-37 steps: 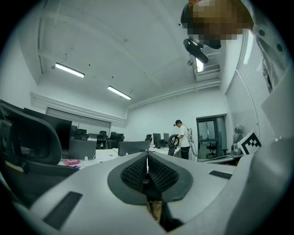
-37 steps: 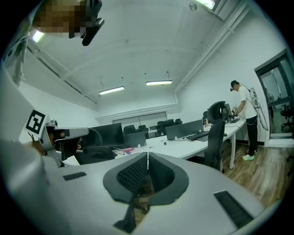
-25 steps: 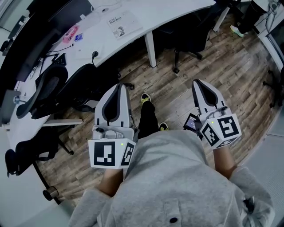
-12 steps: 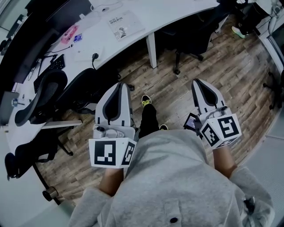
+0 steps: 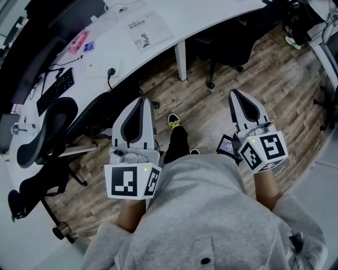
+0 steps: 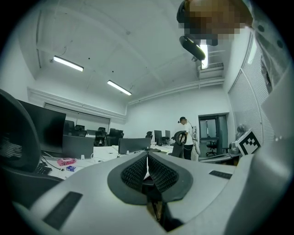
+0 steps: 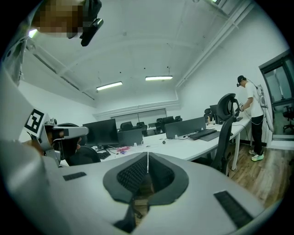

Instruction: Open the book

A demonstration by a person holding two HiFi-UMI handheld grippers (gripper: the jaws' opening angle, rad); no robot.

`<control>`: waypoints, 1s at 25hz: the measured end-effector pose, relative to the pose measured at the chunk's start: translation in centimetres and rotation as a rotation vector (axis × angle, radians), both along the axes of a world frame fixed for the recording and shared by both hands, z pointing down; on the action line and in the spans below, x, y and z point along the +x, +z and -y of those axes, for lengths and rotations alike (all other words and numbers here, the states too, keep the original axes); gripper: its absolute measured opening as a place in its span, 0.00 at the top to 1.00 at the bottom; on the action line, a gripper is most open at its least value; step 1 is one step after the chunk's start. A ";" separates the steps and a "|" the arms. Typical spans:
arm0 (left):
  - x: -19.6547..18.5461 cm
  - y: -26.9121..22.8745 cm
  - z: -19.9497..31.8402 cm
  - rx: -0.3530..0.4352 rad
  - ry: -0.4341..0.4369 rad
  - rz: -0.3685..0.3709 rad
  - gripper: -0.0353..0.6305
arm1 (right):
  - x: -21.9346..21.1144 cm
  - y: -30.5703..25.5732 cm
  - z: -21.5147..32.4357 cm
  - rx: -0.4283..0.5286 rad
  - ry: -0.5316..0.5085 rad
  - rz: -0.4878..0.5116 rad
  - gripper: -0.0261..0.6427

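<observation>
A wood-plank floor (image 5: 264, 84) is running under a long, curved white desk (image 5: 200, 16), with black office chairs (image 5: 50, 113) standing close beside it. Strip lights (image 6: 68, 63) are glowing on the white ceiling (image 6: 138, 36), and dark monitors (image 7: 186, 127) are lining the desks. A dark-framed doorway (image 6: 212, 137) is showing in the far white wall.

The book (image 5: 149, 29) has a white cover with dark print, the surface (image 5: 222, 13) is white, the small object (image 5: 78, 41) is pink and the keyboard (image 5: 55, 89) is black. The left gripper (image 5: 141, 101) and right gripper (image 5: 235, 95) are white with black, finely ribbed fingers (image 6: 135, 173), and their marker cubes (image 5: 127, 182) carry black-and-white square patterns. The floor (image 5: 280, 89) is brown-grey wood plank, and the sweatshirt (image 5: 211, 211) is grey.
</observation>
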State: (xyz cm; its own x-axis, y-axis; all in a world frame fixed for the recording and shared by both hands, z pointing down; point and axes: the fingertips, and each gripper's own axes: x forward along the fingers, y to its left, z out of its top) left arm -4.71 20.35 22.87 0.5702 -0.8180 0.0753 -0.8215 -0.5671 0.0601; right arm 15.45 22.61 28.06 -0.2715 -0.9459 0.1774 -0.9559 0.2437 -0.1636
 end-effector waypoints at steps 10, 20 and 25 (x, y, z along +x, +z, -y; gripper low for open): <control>-1.2 0.3 8.9 -0.025 -0.030 0.007 0.92 | -0.1 -0.5 8.2 -0.019 0.029 -0.020 0.92; -2.2 0.2 14.4 -0.051 -0.047 -0.009 0.93 | -2.0 -1.1 13.3 -0.028 0.000 -0.050 0.92; -2.4 0.4 16.1 -0.061 -0.037 -0.008 0.93 | -2.5 -0.9 14.8 -0.036 -0.001 -0.070 0.92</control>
State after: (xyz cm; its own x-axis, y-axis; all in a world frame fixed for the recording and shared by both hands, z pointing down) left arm -7.11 4.30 23.27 0.5403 -0.8327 0.1213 -0.8412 -0.5313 0.1003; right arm 12.95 7.79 27.11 -0.2579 -0.9384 0.2299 -0.9652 0.2395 -0.1051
